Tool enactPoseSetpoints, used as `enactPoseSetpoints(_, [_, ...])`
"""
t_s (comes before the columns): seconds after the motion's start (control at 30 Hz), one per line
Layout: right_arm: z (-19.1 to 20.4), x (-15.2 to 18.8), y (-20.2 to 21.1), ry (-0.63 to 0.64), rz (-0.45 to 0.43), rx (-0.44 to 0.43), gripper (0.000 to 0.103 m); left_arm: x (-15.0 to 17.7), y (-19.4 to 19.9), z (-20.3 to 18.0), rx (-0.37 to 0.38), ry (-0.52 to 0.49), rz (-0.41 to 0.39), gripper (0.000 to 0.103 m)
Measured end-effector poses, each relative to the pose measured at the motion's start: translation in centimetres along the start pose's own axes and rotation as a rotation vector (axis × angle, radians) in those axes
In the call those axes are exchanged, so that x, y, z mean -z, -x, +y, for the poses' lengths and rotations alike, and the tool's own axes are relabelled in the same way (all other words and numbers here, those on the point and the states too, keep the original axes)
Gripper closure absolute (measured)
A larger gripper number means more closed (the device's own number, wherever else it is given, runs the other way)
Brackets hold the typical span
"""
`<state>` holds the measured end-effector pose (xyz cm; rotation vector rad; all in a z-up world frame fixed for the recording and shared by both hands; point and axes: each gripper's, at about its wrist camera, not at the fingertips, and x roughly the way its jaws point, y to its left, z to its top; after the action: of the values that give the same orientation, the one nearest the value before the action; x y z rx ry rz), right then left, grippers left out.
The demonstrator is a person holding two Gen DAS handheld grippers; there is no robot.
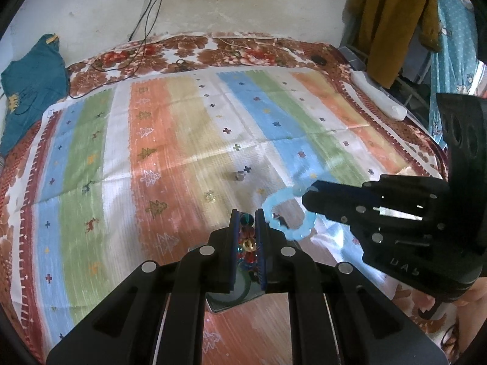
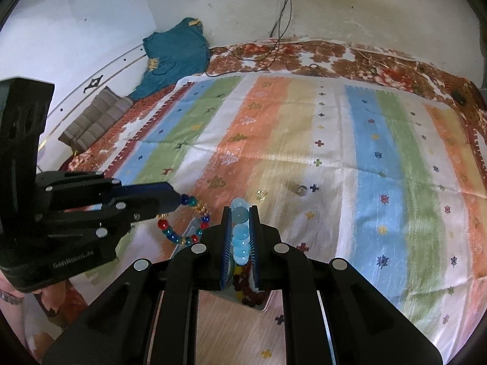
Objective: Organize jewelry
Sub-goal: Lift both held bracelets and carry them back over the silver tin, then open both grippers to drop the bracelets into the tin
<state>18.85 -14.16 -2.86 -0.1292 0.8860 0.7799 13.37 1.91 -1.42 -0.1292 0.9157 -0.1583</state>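
Both jaws are clamping bracelets, the left gripper [image 1: 247, 234] gripping the multicoloured bracelet [image 2: 182, 231], the right gripper [image 2: 240, 231] the blue bracelet [image 1: 283, 216], neither yet stowed, while small pieces [image 1: 240, 175] are waiting mid-frame on the bed [image 1: 182, 140].

- A striped cloth [image 1: 188, 140] in blue, green, white, orange and yellow bands, printed with small trees and crosses, fills the middle of both views.
- A brown floral bedsheet [image 1: 243, 51] shows around its edges.
- A teal garment [image 1: 33, 85] lies crumpled at the upper left against the wall.
- Black cables [image 1: 152, 15] hang down the white wall [image 1: 258, 3] from a socket at the top.
- A mustard-brown garment [image 1: 392, 21] hangs at the upper right, beside a light blue dotted curtain [image 1: 453, 36].
- A folded striped grey cushion [image 2: 97, 121] sits at the left in the right wrist view.
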Motion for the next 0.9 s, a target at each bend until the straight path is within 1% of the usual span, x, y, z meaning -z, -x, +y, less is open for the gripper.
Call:
enactPoseSetpoints(0.37, [0.8,1.0,0.5,0.015,0.013,-0.033,0.091,1.0,1.3,-0.3,0.006,0.006,-0.020,0.093])
enactPoseSetpoints(0.4, [0.8,1.0,0.3,0.017,0.024,-0.041,0.091,1.0,1.4,-0.3,-0.003,0.011,-0.022,0.089])
enactPoseSetpoints(0.43, [0.8,1.1,0.2,0.016,0.031,-0.046,0.091,1.1,1.4,-0.1,-0.010,0.019,-0.020,0.078])
enactPoseSetpoints(0.47, [0.8,1.1,0.2,0.015,0.034,-0.046,0.091,1.1,1.4,0.1,-0.013,0.034,-0.021,0.074])
enactPoseSetpoints(0.53, [0.5,1.2,0.4,0.011,0.030,-0.033,0.090,1.0,1.6,0.4,-0.015,0.045,-0.023,0.074])
enactPoseSetpoints(0.57, [0.5,1.2,0.4,0.012,0.031,-0.027,0.086,1.0,1.6,0.6,-0.015,0.054,-0.024,0.074])
enactPoseSetpoints(0.6, [0.3,1.2,0.3,0.011,0.035,-0.020,0.081,0.9,1.6,0.7,-0.015,0.059,-0.023,0.073])
enactPoseSetpoints(0.63, [-0.1,1.2,0.2,0.004,0.043,-0.012,0.064,0.9,1.6,0.9,-0.015,0.061,-0.020,0.072])
enactPoseSetpoints(0.67, [-0.3,1.2,0.1,-0.004,0.045,-0.004,0.057,0.9,1.5,0.9,-0.019,0.061,-0.018,0.072])
enactPoseSetpoints(0.9, [-1.4,0.9,-0.5,-0.001,0.076,0.006,0.057,0.8,1.0,1.1,-0.034,0.042,-0.003,0.064])
